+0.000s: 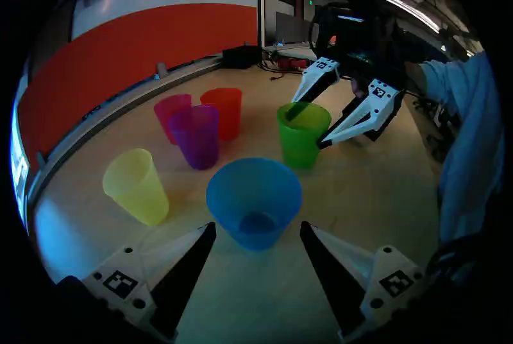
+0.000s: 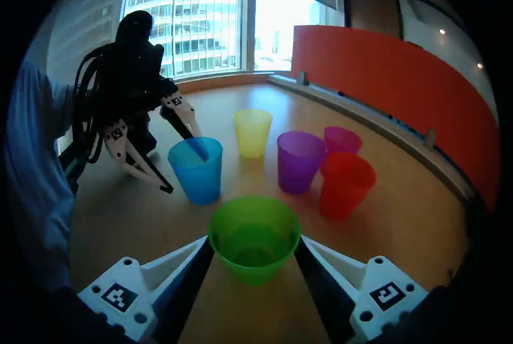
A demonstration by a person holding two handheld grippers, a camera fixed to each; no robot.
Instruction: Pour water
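Observation:
A blue cup (image 1: pixel 254 199) stands on the wooden table (image 1: pixel 365 196) between the fingers of my left gripper (image 1: pixel 256 228), which is open with a small gap on each side. The right gripper view shows that blue cup (image 2: pixel 197 174) with the left gripper (image 2: pixel 185 169) straddling it. A green cup (image 2: pixel 254 241) stands between the fingers of my right gripper (image 2: pixel 253 241), open and very close to the cup's sides. In the left gripper view the right gripper (image 1: pixel 306 124) straddles the green cup (image 1: pixel 302 132). I cannot tell whether either cup holds water.
Yellow (image 1: pixel 136 187), purple (image 1: pixel 195 135), pink (image 1: pixel 170 113) and red (image 1: pixel 222 111) cups stand upright in a cluster beyond the blue one. A person's pale sleeve (image 1: pixel 471 145) is at the right. An orange wall panel (image 1: pixel 128 55) runs along the table's far edge.

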